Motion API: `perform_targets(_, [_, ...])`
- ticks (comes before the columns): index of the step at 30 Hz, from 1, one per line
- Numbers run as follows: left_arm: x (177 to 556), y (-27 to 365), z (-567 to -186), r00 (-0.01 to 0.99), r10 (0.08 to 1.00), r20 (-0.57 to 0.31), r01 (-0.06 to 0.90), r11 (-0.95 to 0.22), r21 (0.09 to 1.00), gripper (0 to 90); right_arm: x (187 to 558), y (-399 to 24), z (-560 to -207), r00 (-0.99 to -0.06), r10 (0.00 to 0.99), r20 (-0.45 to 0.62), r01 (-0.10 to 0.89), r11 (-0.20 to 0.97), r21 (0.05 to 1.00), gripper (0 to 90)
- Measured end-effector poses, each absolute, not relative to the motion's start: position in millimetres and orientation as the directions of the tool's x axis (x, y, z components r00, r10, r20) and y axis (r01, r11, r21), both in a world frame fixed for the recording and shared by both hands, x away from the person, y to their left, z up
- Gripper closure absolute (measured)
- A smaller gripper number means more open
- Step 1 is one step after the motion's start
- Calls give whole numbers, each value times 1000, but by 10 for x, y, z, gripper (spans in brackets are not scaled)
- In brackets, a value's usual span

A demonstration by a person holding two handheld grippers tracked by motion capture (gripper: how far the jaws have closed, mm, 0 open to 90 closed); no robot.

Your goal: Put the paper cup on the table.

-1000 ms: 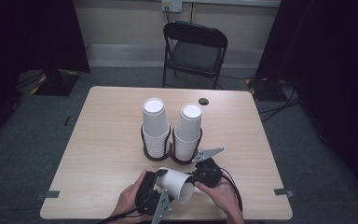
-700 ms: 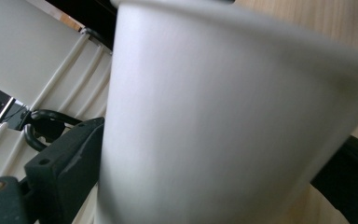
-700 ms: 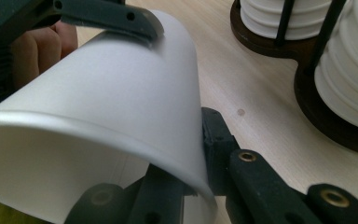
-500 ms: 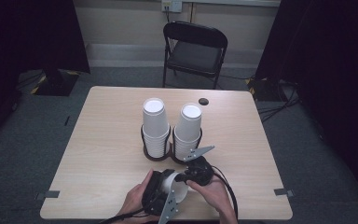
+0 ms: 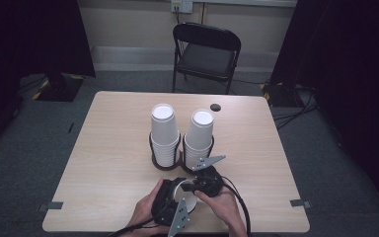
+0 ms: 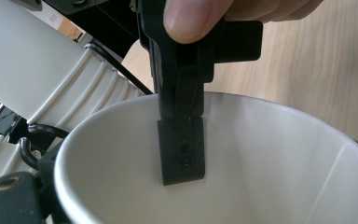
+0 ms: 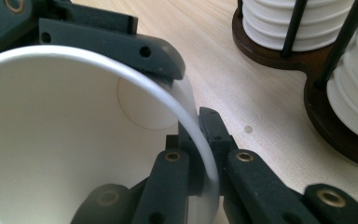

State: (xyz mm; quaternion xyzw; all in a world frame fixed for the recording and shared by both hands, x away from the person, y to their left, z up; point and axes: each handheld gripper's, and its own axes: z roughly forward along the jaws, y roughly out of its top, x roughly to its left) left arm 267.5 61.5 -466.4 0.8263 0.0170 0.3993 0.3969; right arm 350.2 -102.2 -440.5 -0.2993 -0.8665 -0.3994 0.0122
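A single white paper cup [image 5: 185, 195] is held just above the table's front edge between both hands. My left gripper [image 5: 173, 201] is shut around the cup's body, and one of its fingers [image 7: 107, 42] runs along the outer wall. My right gripper [image 7: 205, 156] is shut on the cup's rim, one jaw inside and one outside. In the left gripper view that pinching finger [image 6: 182, 149] hangs inside the cup's mouth [image 6: 270, 168]. In the high view the right gripper [image 5: 191, 187] sits just right of the cup.
Two tall stacks of white cups [image 5: 163, 131] [image 5: 200, 136] stand in a dark wire holder [image 5: 167, 165] at the table's middle, just behind the hands. A small black disc [image 5: 215, 107] lies farther back. A folding chair [image 5: 205, 52] stands beyond the table.
The cup lay on its side between the grippers; the right gripper has moved left onto its rim. Both hands have drawn closer together.
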Motion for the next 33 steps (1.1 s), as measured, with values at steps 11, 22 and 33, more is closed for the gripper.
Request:
perform_targets(11, [2741,733,-4630,703,446,554,-208,-616,760,105,3479,-1089,-4373,-804,528,275,535,438,722,770])
perform_targets(22, [2827,884,-4643,730,497,469,-164,-539,826,105,3395,-1182,-4367,-798,534,278,500,331,800,613])
perform_targets(33, [2875,1021,-4654,747,541,385,-123,-457,881,105,3324,-1321,-4370,-791,542,282,454,212,865,544])
